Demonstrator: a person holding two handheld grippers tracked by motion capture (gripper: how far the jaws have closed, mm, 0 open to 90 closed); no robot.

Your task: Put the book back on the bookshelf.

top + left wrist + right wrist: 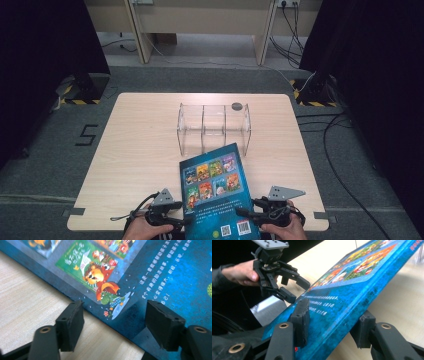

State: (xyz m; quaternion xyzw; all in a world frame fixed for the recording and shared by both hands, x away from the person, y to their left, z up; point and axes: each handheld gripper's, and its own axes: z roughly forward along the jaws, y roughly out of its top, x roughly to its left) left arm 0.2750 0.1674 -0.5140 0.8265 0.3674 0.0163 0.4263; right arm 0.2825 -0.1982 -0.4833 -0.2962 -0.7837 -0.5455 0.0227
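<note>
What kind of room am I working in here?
Probably a lab-style recording booth: black curtains flank a lone wooden table, hazard-striped stand bases sit on grey carpet, and cables trail across the floor.

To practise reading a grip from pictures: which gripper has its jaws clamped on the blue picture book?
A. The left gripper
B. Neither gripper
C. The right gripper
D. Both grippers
C: the right gripper has one jaw on the cover and one under the edge of the blue picture book, while the left gripper stands open beside it.
</note>
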